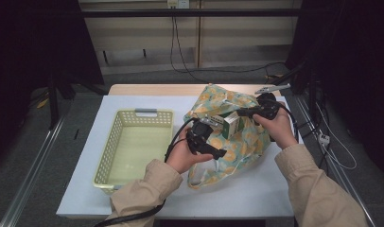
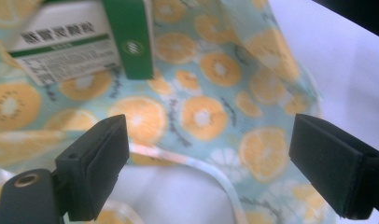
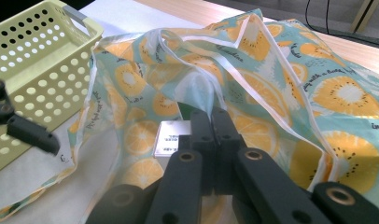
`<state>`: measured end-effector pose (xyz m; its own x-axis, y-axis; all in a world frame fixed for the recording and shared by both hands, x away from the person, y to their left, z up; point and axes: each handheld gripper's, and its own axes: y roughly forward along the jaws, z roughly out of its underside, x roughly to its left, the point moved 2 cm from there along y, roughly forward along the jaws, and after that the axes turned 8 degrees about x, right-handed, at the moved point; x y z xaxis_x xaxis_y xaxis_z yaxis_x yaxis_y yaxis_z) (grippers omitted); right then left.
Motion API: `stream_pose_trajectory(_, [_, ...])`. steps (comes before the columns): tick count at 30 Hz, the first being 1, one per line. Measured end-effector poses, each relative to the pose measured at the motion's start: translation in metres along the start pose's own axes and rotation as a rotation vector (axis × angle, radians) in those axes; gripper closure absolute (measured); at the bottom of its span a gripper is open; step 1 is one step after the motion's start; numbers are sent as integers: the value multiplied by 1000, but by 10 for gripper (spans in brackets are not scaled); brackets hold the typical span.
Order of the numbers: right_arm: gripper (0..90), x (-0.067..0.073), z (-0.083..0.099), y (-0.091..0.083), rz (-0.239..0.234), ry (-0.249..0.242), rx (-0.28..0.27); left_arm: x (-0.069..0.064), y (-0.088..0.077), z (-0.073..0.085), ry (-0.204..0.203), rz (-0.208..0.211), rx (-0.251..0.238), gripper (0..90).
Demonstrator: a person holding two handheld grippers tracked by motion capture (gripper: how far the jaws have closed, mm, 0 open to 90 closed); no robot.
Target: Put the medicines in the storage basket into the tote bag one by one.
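Fruit-print bag (image 1: 228, 142) is lying on the white table cover (image 1: 256, 194), just beside the yellow basket (image 1: 133, 142), and a green and white box (image 1: 231, 124) is sitting at the bag's mouth, tipped and resting on the fabric. Right gripper (image 1: 242, 113) is reaching in from the far right of the bag with its jaws together; in the right gripper view (image 3: 211, 126) the closed tips are lying right at the box (image 3: 169, 137), though whether they are pinching the box, the bag's edge or nothing cannot be told. Left gripper (image 1: 217, 152) is hovering at the near left side of the bag, its jaws standing well apart with nothing between them. In the left gripper view (image 2: 206, 163) the box (image 2: 85, 42) is sitting above and to the left of the open jaws, ahead of them across the orange-print cloth, its long axis running slantwise rather than squarely between the pads. Judging by this, the left gripper is the freer one to take the box, and it would need to go forward and turn to meet the narrow faces.
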<state>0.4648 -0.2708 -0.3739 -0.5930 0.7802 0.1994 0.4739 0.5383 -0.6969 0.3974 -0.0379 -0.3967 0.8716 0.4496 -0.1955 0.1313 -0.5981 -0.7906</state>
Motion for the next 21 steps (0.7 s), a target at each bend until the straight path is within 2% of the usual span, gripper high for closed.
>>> stream_pose_trajectory(2, [900,-1,1,0,3,3,4,-4,2,5,-3,16,1,116])
stream_pose_trajectory(10, [900,-4,2,0,9,12,7,-20,13,22,26,65,20,111])
stream_pose_trajectory(14, [900,-5,2,1,7,18,4,-24,21,29,20,88,34,108])
stream_pose_trajectory(17, [900,-5,2,2,6,15,1,-27,25,32,22,91,37,101])
stream_pose_trajectory(18, [900,-5,2,3,6,17,3,-29,25,33,15,75,39,101])
stream_pose_trajectory(19, [900,-5,2,3,8,18,4,-31,27,35,20,104,33,100])
stream_pose_trajectory(21, [900,-5,2,4,8,18,3,-34,30,38,32,109,45,99])
